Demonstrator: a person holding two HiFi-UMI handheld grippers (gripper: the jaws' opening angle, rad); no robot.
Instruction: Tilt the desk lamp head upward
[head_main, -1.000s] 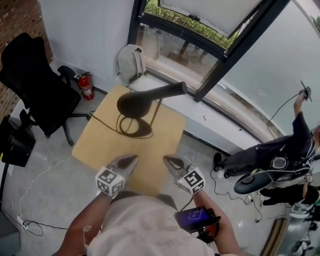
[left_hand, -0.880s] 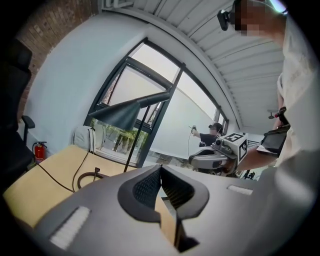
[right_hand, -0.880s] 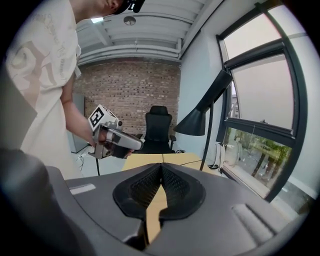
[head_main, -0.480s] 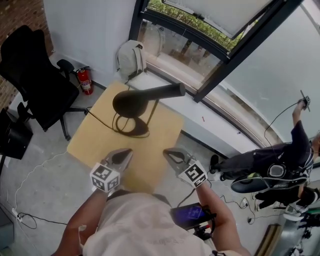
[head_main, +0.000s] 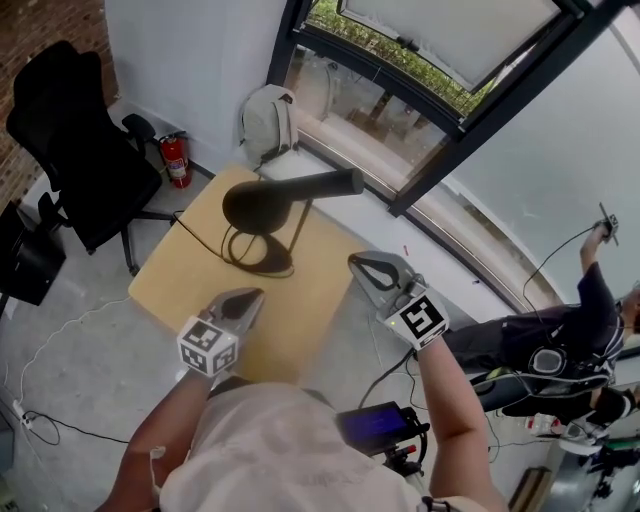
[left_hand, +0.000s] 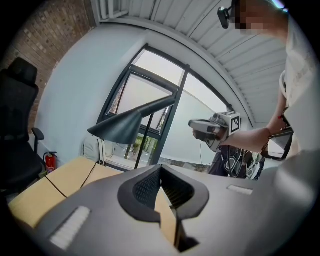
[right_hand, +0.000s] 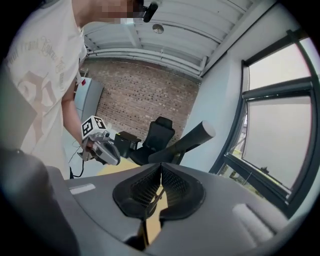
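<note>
**Scene before the lamp head is touched; positions are given relative to the desk lamp.**

- **Window frame** (head_main: 480, 110): dark, slanted, behind the lamp and running off to its right.
- **Table** (head_main: 190, 275): pale wood and square. It carries the lamp on its far half, leaving the near half bare as working room for the person.
- **Office chair** (head_main: 70, 130): black, well apart to the lamp's left and off the table.
- **Desk lamp** (head_main: 265, 205): black. Its ring **base** (head_main: 262, 262) sits flat on the table under a thin slanted stem. The **lamp head** (head_main: 300, 190) droops, with the wide shade mouth low on the left and the narrow barrel end higher towards the window. It therefore appears not yet tilted upward.
- **Backpack** (head_main: 268, 120): grey, behind the lamp against the wall.
- **Right gripper** (head_main: 360, 264): to the lamp's near right and clear of it. Its jaws are pressed together with nothing between them. It is likely placed to come in beneath the head.
- **Left gripper** (head_main: 254, 297): nearer the person, over the table edge in front of the base. Its jaws are likewise together and empty, and it is probably in reserve to steady the base.
- **Fire extinguisher** (head_main: 177, 160): red, on the floor to the lamp's far left.
- **Cord** (head_main: 195, 235): runs from the base off the table's left edge.
</note>
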